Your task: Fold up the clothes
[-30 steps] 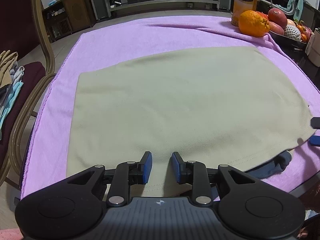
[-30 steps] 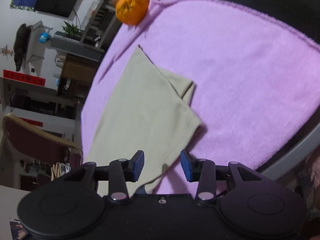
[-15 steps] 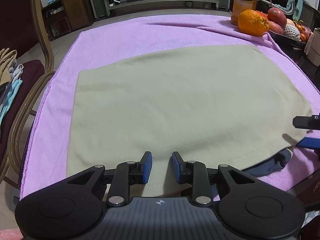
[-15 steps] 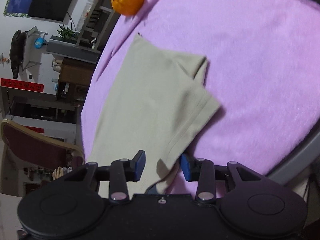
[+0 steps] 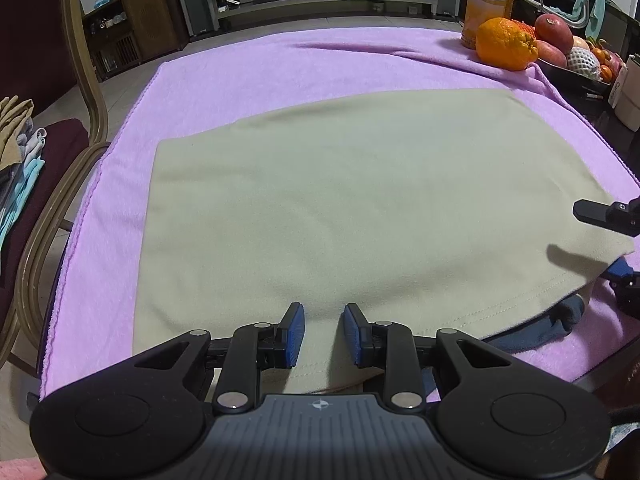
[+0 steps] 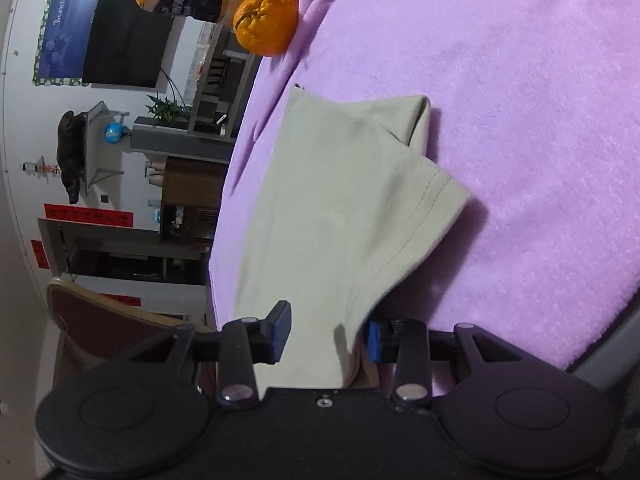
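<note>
A beige garment [image 5: 360, 200] lies spread flat on a purple towel [image 5: 280, 64]. My left gripper [image 5: 322, 328] hovers over its near hem, open by a narrow gap, with flat cloth showing between the blue pads. My right gripper [image 6: 326, 326] is rolled on its side at the garment's [image 6: 320, 200] stitched near-right corner. That corner sits between its jaws, one finger above and the other tucked under the cloth, and the pads are not pressing. The left wrist view shows the right gripper [image 5: 596, 240] at the right edge.
An orange [image 5: 506, 44], a juice bottle [image 5: 486, 4] and a fruit bowl [image 5: 572, 60] stand at the far right of the table. A dark blue cloth [image 5: 560, 320] pokes out under the hem. At the left, a chair [image 5: 80, 120] holds stacked clothes [image 5: 20, 140].
My right gripper has rolled and slid in, so the garment's corner now lies between its fingers. It shows further into the left wrist view. The left gripper has stayed put.
</note>
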